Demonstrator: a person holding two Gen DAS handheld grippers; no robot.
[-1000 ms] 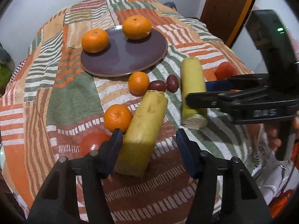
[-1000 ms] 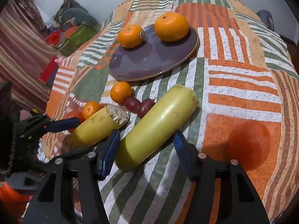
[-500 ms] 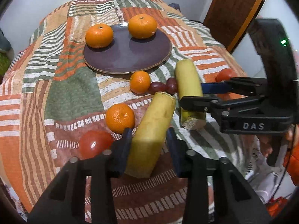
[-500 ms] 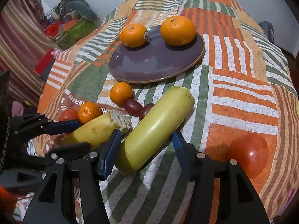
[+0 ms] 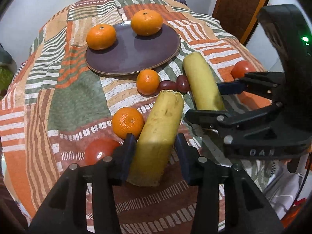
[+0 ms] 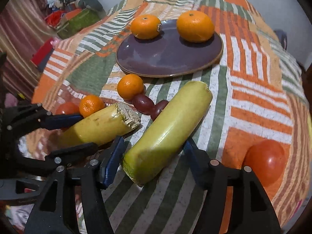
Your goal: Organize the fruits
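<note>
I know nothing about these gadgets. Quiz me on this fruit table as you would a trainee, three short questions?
1. How many oranges lie on the purple plate?
2. True or false: the left hand-held gripper has its fingers on either side of a yellow banana piece.
3. Which lies nearest the right hand-held gripper: (a) a grape, (b) a tomato, (c) a plated orange?

Key: 1. Two. 2. True. 3. b.
</note>
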